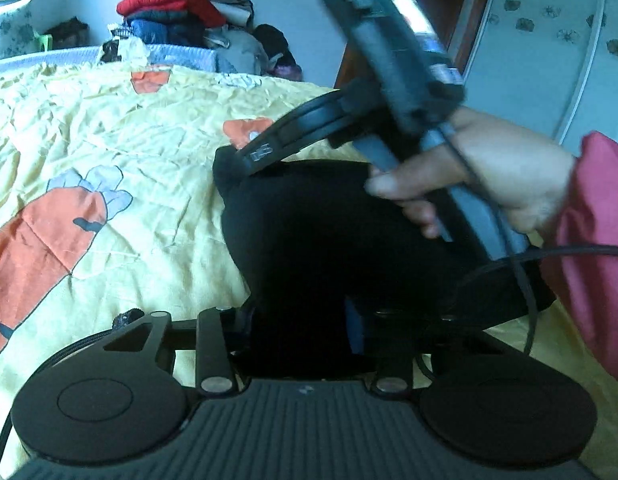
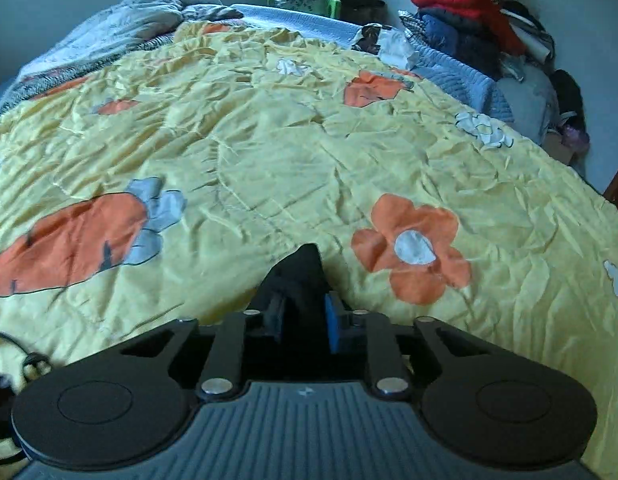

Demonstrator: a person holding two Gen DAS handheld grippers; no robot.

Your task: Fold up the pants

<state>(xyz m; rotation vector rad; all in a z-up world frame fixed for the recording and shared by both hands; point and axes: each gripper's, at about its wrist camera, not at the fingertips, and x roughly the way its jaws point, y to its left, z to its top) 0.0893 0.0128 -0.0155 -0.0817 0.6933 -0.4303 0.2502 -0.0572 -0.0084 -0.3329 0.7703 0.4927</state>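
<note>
The black pants (image 1: 341, 240) lie bunched on the yellow bedspread (image 1: 129, 140) in the left wrist view. My left gripper (image 1: 305, 324) is shut on their near edge, black cloth filling the space between its blue pads. My right gripper (image 1: 233, 160) reaches in from the upper right, its tips at the far left corner of the pants. In the right wrist view my right gripper (image 2: 303, 312) is shut on a black fold of the pants (image 2: 305, 268), held over the bedspread (image 2: 269, 152). The rest of the pants is hidden there.
The bedspread has orange carrot (image 2: 69, 240) and flower (image 2: 413, 248) patches. A heap of clothes (image 2: 481, 24) stands beyond the bed's far right corner. A crumpled grey blanket (image 2: 121, 28) lies at the far left. A white wardrobe (image 1: 549, 60) stands at the right.
</note>
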